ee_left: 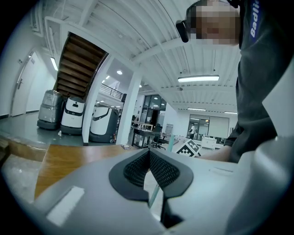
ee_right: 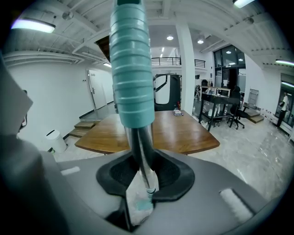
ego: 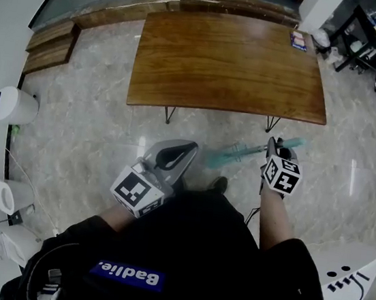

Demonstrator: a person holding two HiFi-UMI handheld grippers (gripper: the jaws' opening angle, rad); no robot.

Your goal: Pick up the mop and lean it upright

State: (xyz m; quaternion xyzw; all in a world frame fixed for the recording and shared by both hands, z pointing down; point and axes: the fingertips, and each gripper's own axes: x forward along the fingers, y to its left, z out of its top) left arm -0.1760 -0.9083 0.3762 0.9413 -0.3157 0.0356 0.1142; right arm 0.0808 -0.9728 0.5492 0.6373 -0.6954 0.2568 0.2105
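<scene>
Closest to the lens in the head view is the person's black top (ego: 182, 248), filling the bottom of the frame. Both forearms reach forward from it. The grey left tongs (ego: 188, 148) sit at left and carry a cube of black-and-white square markers. The darker right tongs (ego: 275, 146) sit at right with a like cube. A mop (ego: 232, 155) with a silver metal pole and a ribbed teal grip runs from the right tongs toward the left. It is blurred and lies nearly level in the air above the pale marble floor (ego: 81, 125). Only its pole shows. Beyond it stands a long brown wooden counter (ego: 230, 66) on thin dark legs. A white lidded bin (ego: 12, 103) stands far left, and low wooden steps (ego: 50, 45) lie at upper left.

In the left gripper view, the left tongs' black ribbed pads are pressed together at their tips with nothing between them. Past them are the counter top, the right tongs' marker cube and the thin teal pole just beside it. The person's black top rises at right.

In the right gripper view, the right tongs pinch the mop's silver pole between their black pads. The ribbed teal grip rises just above them and runs out of the top of the frame. The counter stands behind, on the floor.
</scene>
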